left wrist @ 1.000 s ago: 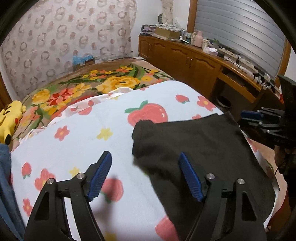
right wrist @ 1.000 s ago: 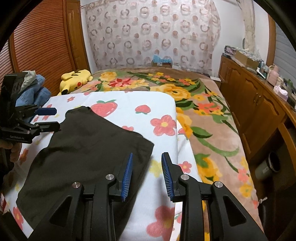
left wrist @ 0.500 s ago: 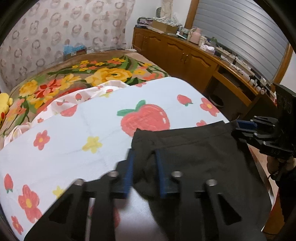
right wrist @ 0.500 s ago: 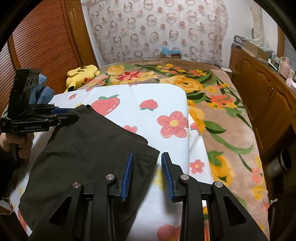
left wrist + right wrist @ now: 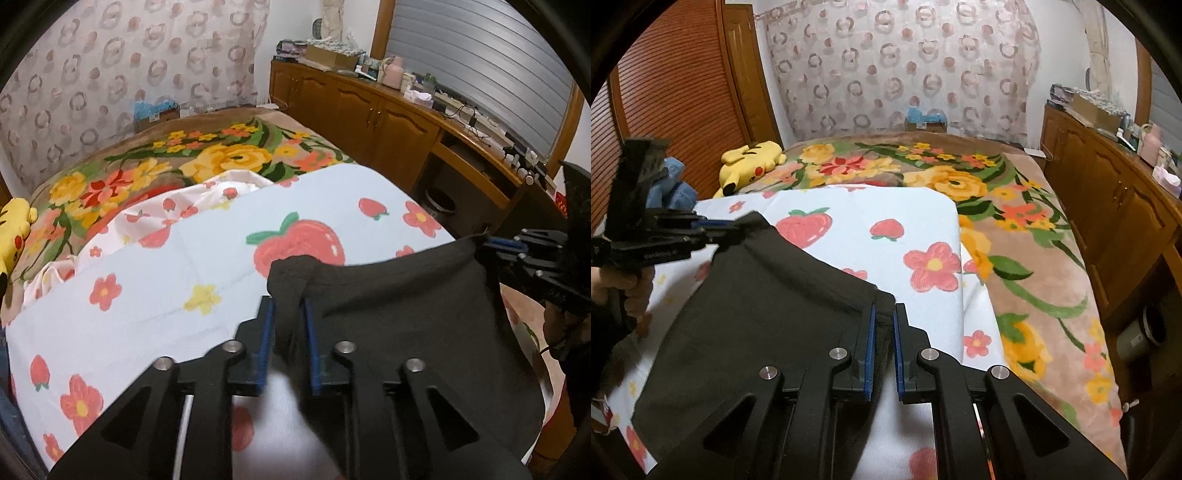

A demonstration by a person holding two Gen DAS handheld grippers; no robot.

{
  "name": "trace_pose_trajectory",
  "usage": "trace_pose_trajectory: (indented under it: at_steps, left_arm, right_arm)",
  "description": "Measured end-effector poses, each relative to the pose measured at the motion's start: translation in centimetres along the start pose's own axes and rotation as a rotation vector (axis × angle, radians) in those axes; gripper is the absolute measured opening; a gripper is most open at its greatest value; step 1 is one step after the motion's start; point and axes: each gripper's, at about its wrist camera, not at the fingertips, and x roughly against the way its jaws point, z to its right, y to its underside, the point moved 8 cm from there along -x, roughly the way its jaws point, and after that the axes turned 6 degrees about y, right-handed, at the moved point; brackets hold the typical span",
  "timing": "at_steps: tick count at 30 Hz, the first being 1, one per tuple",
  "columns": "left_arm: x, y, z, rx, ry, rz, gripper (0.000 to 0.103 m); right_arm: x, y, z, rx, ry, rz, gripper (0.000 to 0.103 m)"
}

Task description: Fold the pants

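Black fabric pants (image 5: 406,317) lie spread on the strawberry-and-flower printed white sheet (image 5: 184,258) over the bed; left gripper (image 5: 288,314) clenched on one corner, right gripper (image 5: 882,325) clenched on the other corner

Ahead of left tool (image 5: 288,314): bare strawberry sheet (image 5: 155,280), flat and open.
Far end of bed: floral blanket (image 5: 1015,236), open to the curtain (image 5: 905,66).
Left edge: yellow plush (image 5: 750,162) and blue jeans (image 5: 670,184) by the slatted door (image 5: 676,92).
Right edge: wooden cabinets (image 5: 1115,206) close in a narrow floor gap; a bin (image 5: 1145,332) stands in it.
Between the tools: black pants (image 5: 757,302) stretched across; right tool (image 5: 882,332) grips one corner.
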Motion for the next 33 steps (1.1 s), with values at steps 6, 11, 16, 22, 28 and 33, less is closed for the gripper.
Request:
trace_pose_trajectory:
  at_steps: [6, 11, 16, 22, 28, 33]
  left_arm:
    - [1.8, 1.2, 0.6, -0.004, -0.002, 0.03, 0.061]
    - [3.3, 2.8, 1.8, -0.028, -0.01, 0.05, 0.078]
    - [4.6, 4.8, 2.9, -0.039, -0.017, 0.054, 0.078]
    - [6.0, 7.3, 4.0, -0.058, -0.069, 0.057, 0.078]
    - [7.1, 10.3, 5.8, -0.06, -0.054, 0.045, 0.078]
    - [8.5, 12.4, 6.9, -0.045, -0.03, 0.061, 0.078]
  right_arm:
    - [2.2, 0.7, -0.8, -0.009, 0.001, 0.027, 0.012]
    - [3.8, 2.0, -1.5, -0.011, 0.009, 0.036, 0.012]
    - [5.7, 3.2, -2.2, -0.022, 0.02, 0.051, 0.023]
    - [7.4, 5.3, -3.6, -0.033, 0.02, 0.052, 0.03]
    - [8.7, 7.5, -4.8, -0.039, 0.015, 0.034, 0.03]
    - [9.9, 9.4, -5.7, -0.053, 0.005, 0.019, 0.03]
